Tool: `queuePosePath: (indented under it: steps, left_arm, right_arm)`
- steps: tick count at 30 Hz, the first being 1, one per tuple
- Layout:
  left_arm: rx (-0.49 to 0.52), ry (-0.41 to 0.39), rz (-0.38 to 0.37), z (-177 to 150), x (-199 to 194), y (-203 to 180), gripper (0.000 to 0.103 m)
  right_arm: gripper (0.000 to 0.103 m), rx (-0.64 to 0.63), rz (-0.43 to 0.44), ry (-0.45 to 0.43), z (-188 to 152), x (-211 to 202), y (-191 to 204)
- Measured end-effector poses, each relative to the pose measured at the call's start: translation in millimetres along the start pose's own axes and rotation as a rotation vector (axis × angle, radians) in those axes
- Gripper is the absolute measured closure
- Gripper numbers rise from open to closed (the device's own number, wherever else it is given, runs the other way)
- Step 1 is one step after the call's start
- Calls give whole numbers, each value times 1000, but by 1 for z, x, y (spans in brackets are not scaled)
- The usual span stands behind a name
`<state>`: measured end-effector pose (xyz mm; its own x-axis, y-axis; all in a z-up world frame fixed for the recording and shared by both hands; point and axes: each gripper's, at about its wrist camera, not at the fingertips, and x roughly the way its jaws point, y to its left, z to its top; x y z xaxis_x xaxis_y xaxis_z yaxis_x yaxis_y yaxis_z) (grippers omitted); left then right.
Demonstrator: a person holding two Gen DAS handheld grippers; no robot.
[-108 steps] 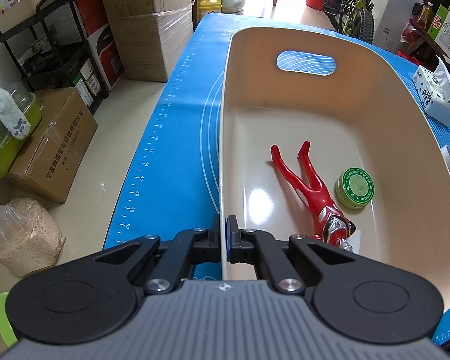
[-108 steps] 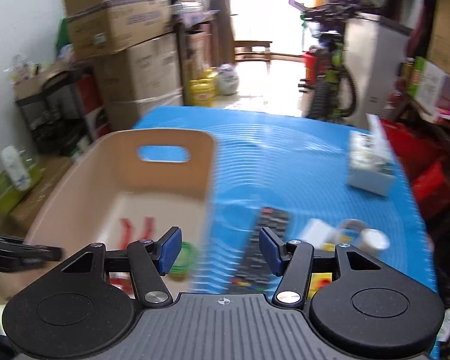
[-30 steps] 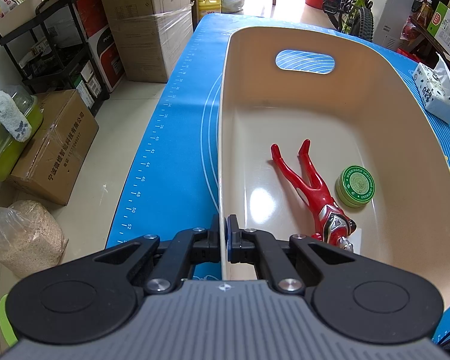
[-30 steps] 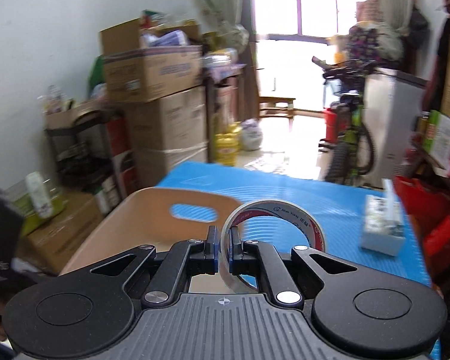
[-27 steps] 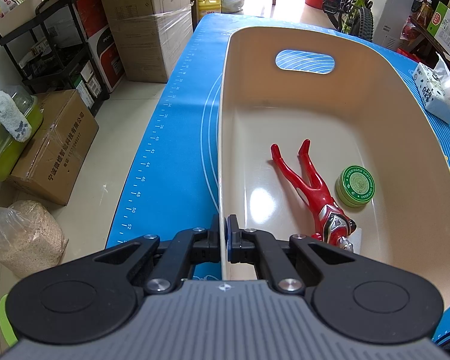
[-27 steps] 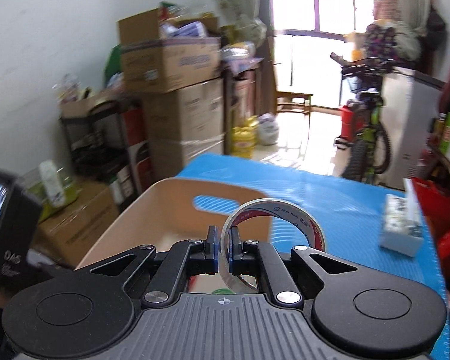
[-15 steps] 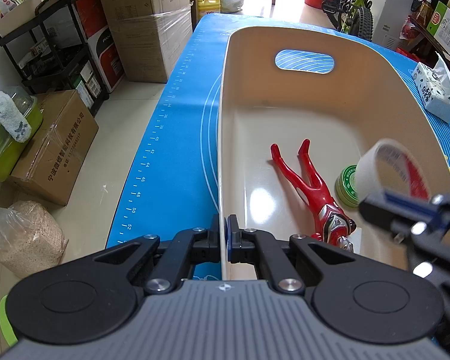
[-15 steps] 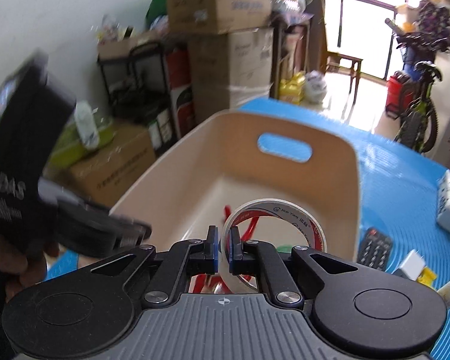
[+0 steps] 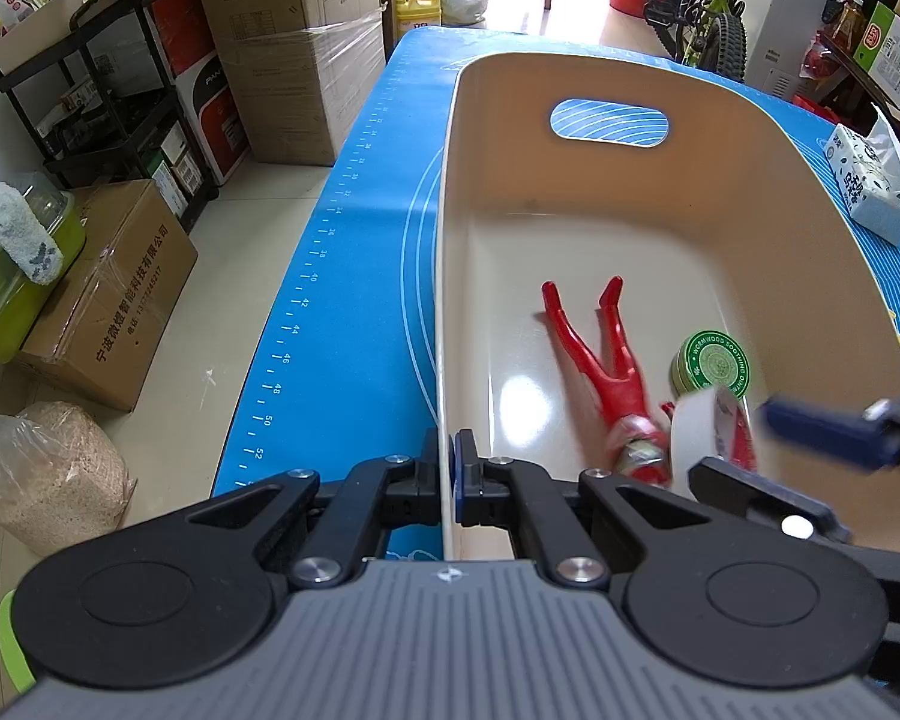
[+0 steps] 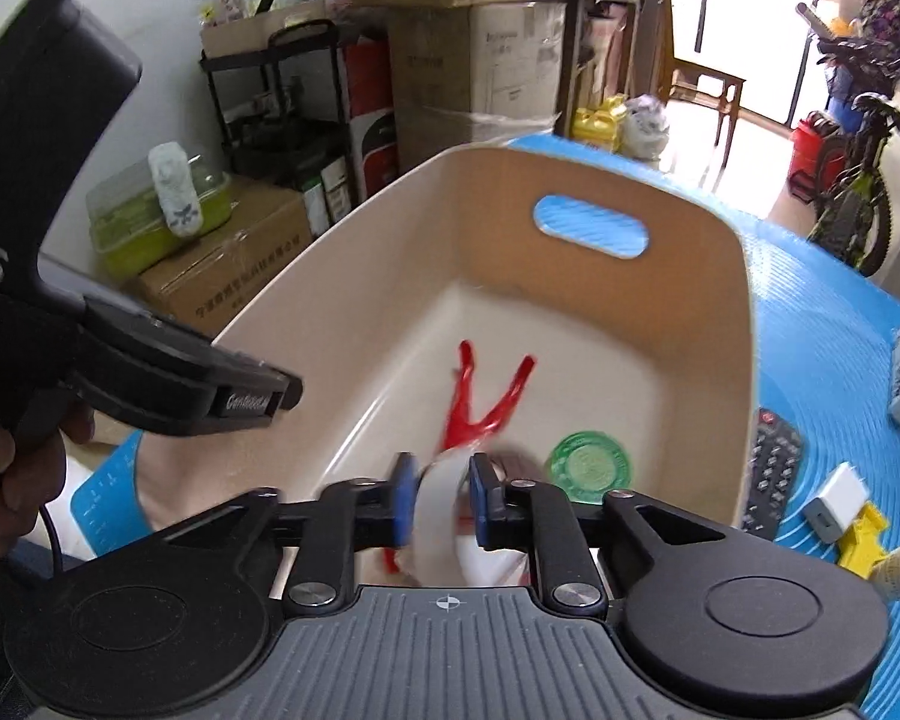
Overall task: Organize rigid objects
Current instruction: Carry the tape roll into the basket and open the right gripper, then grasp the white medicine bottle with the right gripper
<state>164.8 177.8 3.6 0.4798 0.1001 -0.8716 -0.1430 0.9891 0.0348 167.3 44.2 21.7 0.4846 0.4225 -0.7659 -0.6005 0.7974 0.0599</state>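
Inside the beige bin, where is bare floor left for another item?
Bare floor lies at the far end of the bin, between its handle cutout and the red figure's feet. The near right is crowded: green tin, tape roll, right gripper.

1. The round green tin in the beige plastic bin reads "WORMWOOD SOOTHING OINTM…" around its lid.
2. The blue mat carries a white ruler scale along its left edge, reading 36 to 52 in even numbers.
3. The brown cardboard box on the floor at left bears Chinese characters and a phone number starting "1377".
4. The left gripper carries pale lettering, too blurred to read surely.
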Motion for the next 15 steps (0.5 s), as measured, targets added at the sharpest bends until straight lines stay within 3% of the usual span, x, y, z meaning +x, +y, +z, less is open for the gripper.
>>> queuePosePath:
  steps: [2, 6, 10, 15]
  left_arm:
    - [0, 0, 0, 0, 0, 0, 99]
    - [1, 0, 1, 0, 0, 0, 98]
    - [-1, 0, 1, -1, 0, 1, 98]
    - [0, 0, 5, -1, -1, 1, 98]
  right_arm:
    - [40, 13, -4, -23, 1, -9, -5]
    - [28, 60, -19, -72, 5, -32, -22]
    - [10, 141, -82, -144, 6, -59, -51]
    - [6, 223, -207, -174, -4, -82, -101]
